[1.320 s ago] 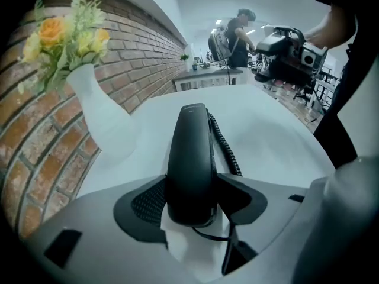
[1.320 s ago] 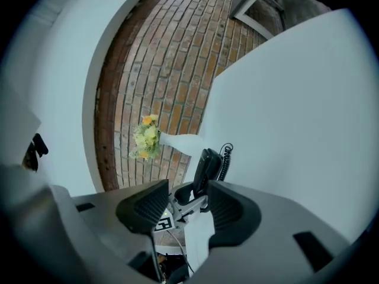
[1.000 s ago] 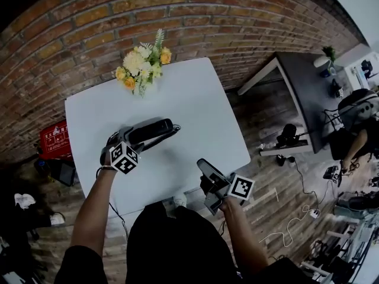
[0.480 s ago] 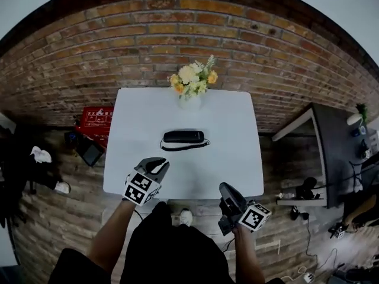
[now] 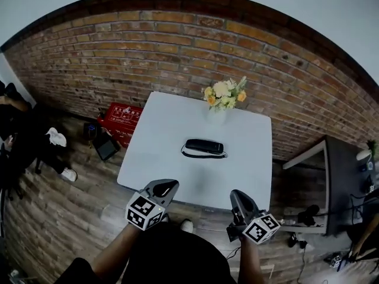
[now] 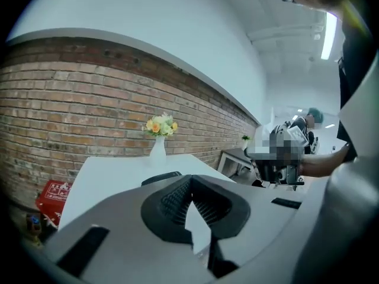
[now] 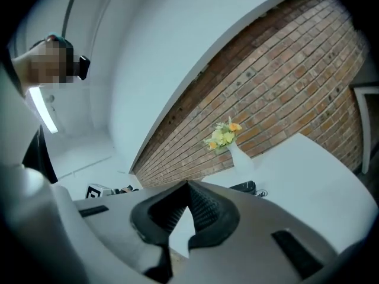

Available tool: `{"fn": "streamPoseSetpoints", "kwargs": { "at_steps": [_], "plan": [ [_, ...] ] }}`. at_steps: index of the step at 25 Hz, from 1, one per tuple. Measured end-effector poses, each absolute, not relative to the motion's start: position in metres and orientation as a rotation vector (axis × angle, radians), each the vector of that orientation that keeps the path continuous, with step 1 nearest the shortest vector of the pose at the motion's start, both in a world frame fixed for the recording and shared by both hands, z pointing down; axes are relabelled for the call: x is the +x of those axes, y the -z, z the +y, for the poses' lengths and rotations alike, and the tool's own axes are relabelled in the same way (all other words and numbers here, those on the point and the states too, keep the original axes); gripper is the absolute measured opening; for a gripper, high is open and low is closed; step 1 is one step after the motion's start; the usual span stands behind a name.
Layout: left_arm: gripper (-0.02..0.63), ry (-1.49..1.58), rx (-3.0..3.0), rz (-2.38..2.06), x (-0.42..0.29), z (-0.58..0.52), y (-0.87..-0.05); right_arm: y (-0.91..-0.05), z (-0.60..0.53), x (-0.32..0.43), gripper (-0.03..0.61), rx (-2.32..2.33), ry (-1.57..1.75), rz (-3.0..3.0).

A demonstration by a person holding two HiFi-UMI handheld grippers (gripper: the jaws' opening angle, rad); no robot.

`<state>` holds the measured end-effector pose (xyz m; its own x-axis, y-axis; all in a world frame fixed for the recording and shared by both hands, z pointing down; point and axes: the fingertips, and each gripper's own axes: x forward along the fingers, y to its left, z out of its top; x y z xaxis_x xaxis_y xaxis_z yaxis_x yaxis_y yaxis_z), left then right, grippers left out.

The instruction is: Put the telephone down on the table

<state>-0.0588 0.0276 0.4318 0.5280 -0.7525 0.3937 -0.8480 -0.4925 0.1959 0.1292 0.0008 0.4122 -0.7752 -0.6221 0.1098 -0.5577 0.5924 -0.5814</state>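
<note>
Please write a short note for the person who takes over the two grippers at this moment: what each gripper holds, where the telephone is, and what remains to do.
Left gripper: shut, nothing between the jaws, which have just closed. It is held short of the near edge of the table.
Right gripper: the same, shut and empty, jaws just closed.
Telephone: lies flat near the middle of the white table, apart from both grippers. The vase of flowers stands behind it at the far edge.
Done: the telephone is down on the table.
Left: nothing, as far as the views show.
</note>
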Motion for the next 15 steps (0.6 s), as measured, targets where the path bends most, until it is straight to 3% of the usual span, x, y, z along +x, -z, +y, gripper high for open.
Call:
{"fn": "streamPoseSetpoints", "kwargs": {
  "at_steps": [15],
  "plan": [
    [0.014, -0.291, 2.472, -1.208, -0.079, 0.006, -0.417, -0.397, 0.002, 0.101, 0.021, -1.216, 0.747, 2.765]
  ]
}}
